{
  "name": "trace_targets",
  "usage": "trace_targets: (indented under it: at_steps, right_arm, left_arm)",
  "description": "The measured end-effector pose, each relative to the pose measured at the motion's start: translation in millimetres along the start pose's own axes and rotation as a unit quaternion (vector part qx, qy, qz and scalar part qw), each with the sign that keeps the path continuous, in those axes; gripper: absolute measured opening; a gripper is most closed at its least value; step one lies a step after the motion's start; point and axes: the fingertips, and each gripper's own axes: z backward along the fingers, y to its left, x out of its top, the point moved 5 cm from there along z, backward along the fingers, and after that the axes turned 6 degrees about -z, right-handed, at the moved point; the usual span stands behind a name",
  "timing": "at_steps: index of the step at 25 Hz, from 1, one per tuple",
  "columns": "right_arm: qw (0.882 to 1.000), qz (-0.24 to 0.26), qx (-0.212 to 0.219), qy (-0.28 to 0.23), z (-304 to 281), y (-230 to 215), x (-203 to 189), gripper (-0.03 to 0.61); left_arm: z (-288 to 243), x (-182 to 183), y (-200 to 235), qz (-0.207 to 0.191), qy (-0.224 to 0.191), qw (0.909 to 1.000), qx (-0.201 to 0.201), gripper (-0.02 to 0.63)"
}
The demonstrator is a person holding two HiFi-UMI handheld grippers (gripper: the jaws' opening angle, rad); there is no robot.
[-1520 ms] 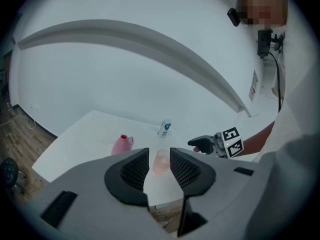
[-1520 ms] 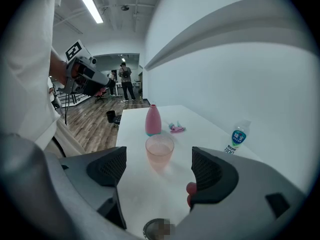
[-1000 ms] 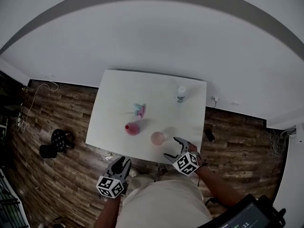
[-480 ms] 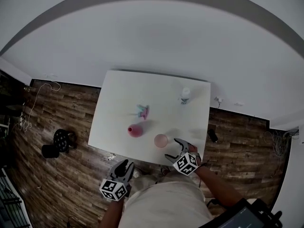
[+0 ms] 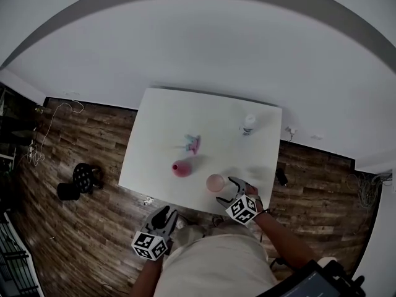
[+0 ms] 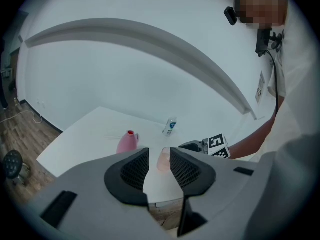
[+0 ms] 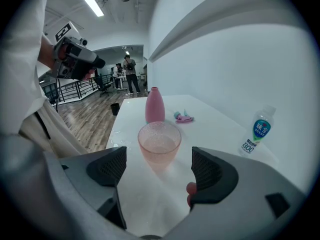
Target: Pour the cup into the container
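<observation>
Right gripper (image 5: 224, 190): jaws wide apart, holding nothing; pink cup (image 7: 159, 145) upright on bench (image 5: 161, 135) just ahead of its tips, pink container (image 7: 154, 105) farther beyond. Left gripper (image 5: 167, 213): jaws partly apart, empty.

In the head view the person is holding the left gripper (image 5: 166, 213) low at about 7 o'clock, with the left forearm (image 5: 141, 281) coming up from the bottom edge. It is pointing toward 1 o'clock and tilting downward. In its own view the left gripper (image 6: 159, 160) is keeping its jaws a narrow gap apart, with nothing pressed between the pads. The right gripper (image 5: 223, 190) is sitting at about 5 o'clock (noticeably farther forward than the left), aiming toward 11 o'clock and angling down, with the bare right forearm (image 5: 282, 237) trailing back toward 4 o'clock. In the right gripper view the right gripper (image 7: 159, 158) is standing with jaws wide apart, clamping nothing, and a fingertip (image 7: 190, 189) is showing beside the right-hand jaw.
</observation>
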Motion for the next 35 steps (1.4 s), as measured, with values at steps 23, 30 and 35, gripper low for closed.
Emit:
trace_targets:
  at_steps: [23,30,35]
  right_arm:
    - [1.000,-0.001,0.013,0.012,-39,-3,-3,0.411]
    - [1.000,0.000,0.018,0.015,-51,-3,-3,0.411]
    - [1.000,-0.001,0.020,0.018,-55,-4,-1,0.411]
  left_arm:
    - [-12,2,11,0.005,0.016,0.9999,-0.005,0.123]
    - [-10,5,17,0.006,0.015,0.9999,-0.002,0.124]
    - [-8,5,18,0.007,0.017,0.9998,0.001,0.123]
